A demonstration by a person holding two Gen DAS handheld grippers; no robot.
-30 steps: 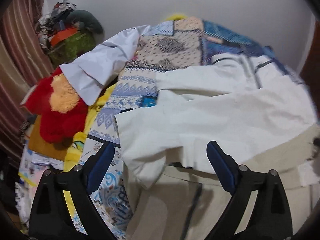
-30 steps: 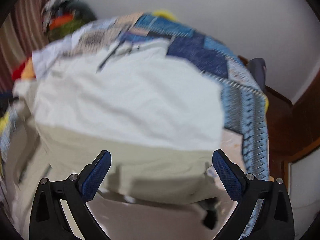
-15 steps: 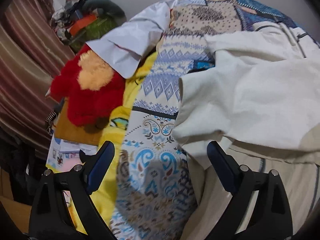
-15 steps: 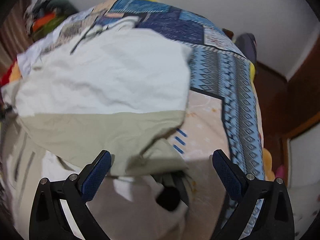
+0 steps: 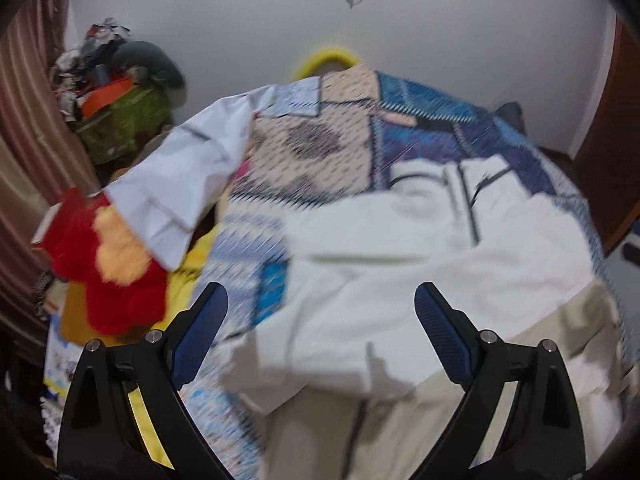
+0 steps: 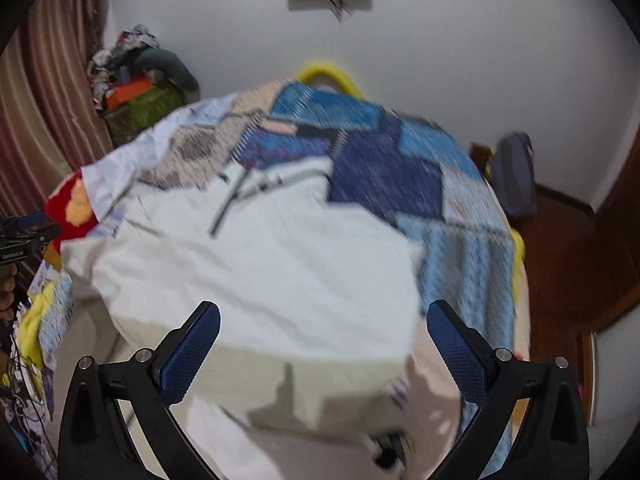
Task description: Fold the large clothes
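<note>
A large white garment (image 5: 420, 256) with a beige lower part and a dark-trimmed collar lies partly folded on the patterned bedspread (image 5: 340, 148). My left gripper (image 5: 320, 328) hovers open above its near left edge, nothing between the blue pads. In the right wrist view the same garment (image 6: 260, 264) fills the middle, and my right gripper (image 6: 323, 344) hangs open over its near beige edge. The left gripper (image 6: 24, 236) and a hand show at that view's far left edge. Both views are motion-blurred.
A second white garment (image 5: 180, 184) drapes off the bed's left side over a red and orange plush toy (image 5: 108, 264). A green basket of clutter (image 5: 120, 116) and a curtain (image 5: 28, 140) stand at left. Wooden furniture (image 6: 560, 248) borders the bed's right.
Both cameras have tilted up and pulled back from the bed, so the wall and the far end of the bed show again. Both grippers stayed open and empty.
</note>
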